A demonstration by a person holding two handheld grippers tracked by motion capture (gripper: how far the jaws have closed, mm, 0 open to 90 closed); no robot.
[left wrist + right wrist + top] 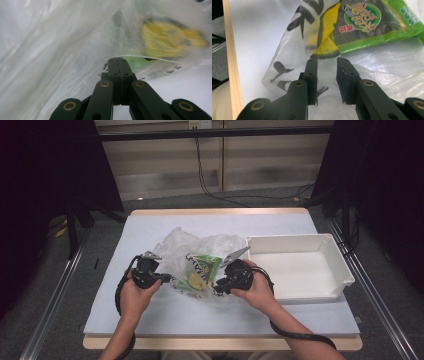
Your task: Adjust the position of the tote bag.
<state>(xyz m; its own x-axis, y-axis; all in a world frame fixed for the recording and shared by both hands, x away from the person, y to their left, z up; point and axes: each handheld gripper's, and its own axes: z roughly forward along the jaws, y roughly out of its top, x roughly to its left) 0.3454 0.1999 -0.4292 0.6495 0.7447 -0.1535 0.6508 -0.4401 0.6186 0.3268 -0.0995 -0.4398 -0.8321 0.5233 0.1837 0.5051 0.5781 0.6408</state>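
Note:
A crumpled clear plastic bag lies mid-table with a green and yellow snack packet inside it. My left gripper is at the bag's left side. In the left gripper view its jaws are pressed together, pinching the bag's thin rim, with the yellow packet blurred behind the film. My right gripper is at the bag's right side. Its jaws stand apart over the printed bag film, just short of the green packet, and the pads press on nothing.
A white, empty tray stands at the right of the table, close to my right hand. The pale table cover has a wooden front edge. Dark curtains and cables lie beyond the far edge.

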